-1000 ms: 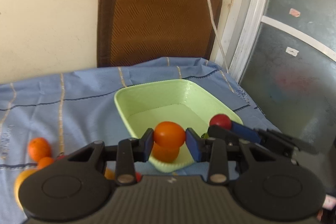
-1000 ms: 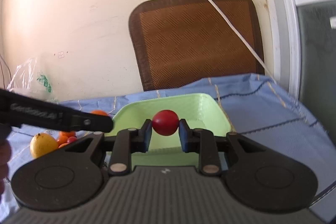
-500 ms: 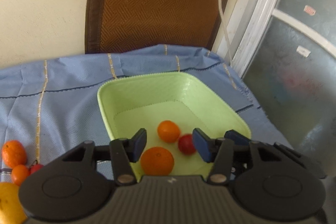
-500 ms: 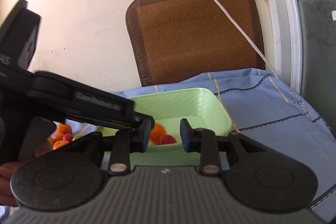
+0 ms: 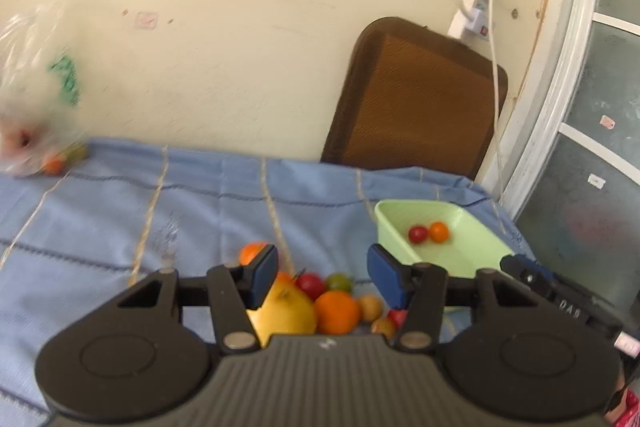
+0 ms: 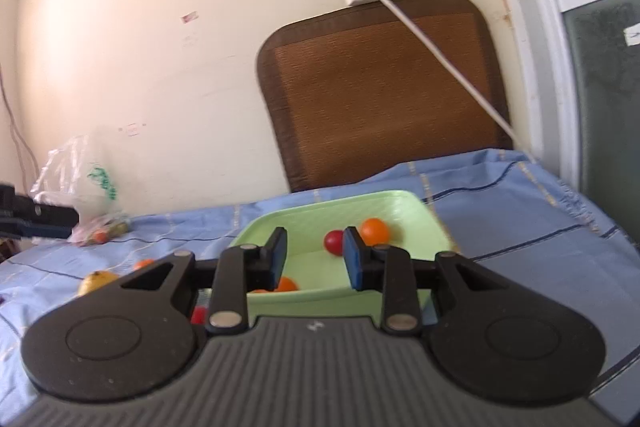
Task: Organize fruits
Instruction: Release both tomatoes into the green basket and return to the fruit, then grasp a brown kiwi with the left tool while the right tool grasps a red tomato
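Observation:
My left gripper is open and empty above a pile of fruit on the blue cloth: a yellow lemon, an orange, a red tomato and smaller fruits. The light green tray lies to the right with a red tomato and a small orange in it. My right gripper is open and empty over the tray's near rim; the red tomato, the small orange and another orange lie inside.
A plastic bag with fruit sits at the back left against the wall. A brown mat leans on the wall behind the tray. A white cable hangs from a power strip. A glass door is at the right.
Both grippers let go of their fruit into the tray. My left gripper then moved left and back over the fruit pile. My right gripper stays open by the tray.

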The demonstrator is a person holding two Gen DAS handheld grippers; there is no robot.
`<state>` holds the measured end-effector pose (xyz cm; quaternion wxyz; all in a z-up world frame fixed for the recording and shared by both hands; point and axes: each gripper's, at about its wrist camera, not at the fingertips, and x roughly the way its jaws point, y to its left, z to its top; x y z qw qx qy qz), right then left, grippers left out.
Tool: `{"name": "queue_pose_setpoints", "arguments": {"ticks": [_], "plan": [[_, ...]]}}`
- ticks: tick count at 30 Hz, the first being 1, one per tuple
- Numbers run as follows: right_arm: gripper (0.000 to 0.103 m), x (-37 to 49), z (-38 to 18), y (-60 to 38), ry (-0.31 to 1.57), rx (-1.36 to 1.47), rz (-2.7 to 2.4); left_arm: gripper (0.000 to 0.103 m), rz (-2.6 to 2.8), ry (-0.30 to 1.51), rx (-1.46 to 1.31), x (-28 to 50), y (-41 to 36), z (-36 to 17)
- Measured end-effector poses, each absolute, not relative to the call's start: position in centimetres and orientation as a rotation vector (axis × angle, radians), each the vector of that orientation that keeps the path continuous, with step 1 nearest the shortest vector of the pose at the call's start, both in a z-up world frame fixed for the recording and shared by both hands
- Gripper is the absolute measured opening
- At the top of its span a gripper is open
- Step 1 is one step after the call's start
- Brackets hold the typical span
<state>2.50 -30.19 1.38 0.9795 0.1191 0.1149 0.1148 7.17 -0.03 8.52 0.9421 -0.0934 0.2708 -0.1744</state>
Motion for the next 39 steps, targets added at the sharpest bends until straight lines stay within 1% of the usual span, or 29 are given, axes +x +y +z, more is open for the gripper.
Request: {"name": "queue_pose_setpoints", "arguments": {"ticks": [2,5,7,11,12,14,15,16,21,23,24,27,29,30,31,34,35,36,39], "plan": [[0.034,2.4,1.3,-29.3,0.275,0.264,0.319,0.048,-0.374,0.563,-0.191,6.3,0.6,7.9],[0.034,2.5,0.9,-26.4,0.356,0.182,0.383,0.048,-0.427,0.587,-0.160,5.8,-0.1,6.9],[0.034,2.9,0.6,-24.7,0.401,0.115,0.407,0.044,-0.452,0.617,-0.120,6.0,-1.4,5.8],[0.034,4.2,0.4,-23.9,0.464,0.088,0.406,0.042,-0.471,0.681,-0.088,7.3,-2.9,3.6],[0.034,4.3,0.3,-24.2,0.479,0.105,0.408,0.037,-0.470,0.695,-0.088,7.7,-2.9,3.1],[0.034,4.8,0.2,-24.6,0.510,0.137,0.410,0.033,-0.463,0.718,-0.098,8.2,-2.7,2.5],[0.034,5.0,0.1,-24.8,0.522,0.152,0.409,0.028,-0.455,0.720,-0.100,8.2,-2.6,2.4],[0.034,5.1,0.0,-24.8,0.534,0.165,0.406,0.027,-0.452,0.718,-0.099,8.2,-2.5,2.4],[0.035,6.1,-0.4,-24.7,0.573,0.206,0.377,0.029,-0.459,0.707,-0.058,7.7,-3.4,2.6],[0.038,6.6,-0.4,-24.6,0.581,0.236,0.380,0.029,-0.492,0.699,-0.022,7.4,-4.6,2.8],[0.043,6.9,-0.4,-24.7,0.590,0.256,0.384,0.030,-0.504,0.695,-0.005,7.2,-5.2,2.8],[0.044,7.5,-0.6,-24.5,0.614,0.283,0.388,0.030,-0.514,0.687,0.040,7.1,-6.4,2.6],[0.045,7.6,-0.6,-24.4,0.616,0.286,0.402,0.033,-0.516,0.699,0.045,7.3,-6.8,2.4],[0.041,7.7,-0.6,-24.4,0.619,0.285,0.413,0.033,-0.517,0.705,0.045,7.4,-6.9,2.3],[0.030,7.6,-0.6,-24.4,0.622,0.286,0.421,0.033,-0.515,0.708,0.047,7.5,-7.1,2.3],[0.030,6.8,-0.5,-25.0,0.615,0.297,0.399,0.034,-0.516,0.707,0.057,7.8,-7.7,2.4],[0.030,6.4,-0.5,-25.4,0.612,0.306,0.395,0.036,-0.517,0.706,0.061,7.9,-8.0,2.4],[0.030,6.0,-0.6,-25.8,0.612,0.315,0.392,0.040,-0.512,0.703,0.068,8.0,-8.3,2.4],[0.030,4.9,-0.8,-27.1,0.610,0.341,0.383,0.040,-0.502,0.710,0.072,8.7,-9.0,2.2]]}}
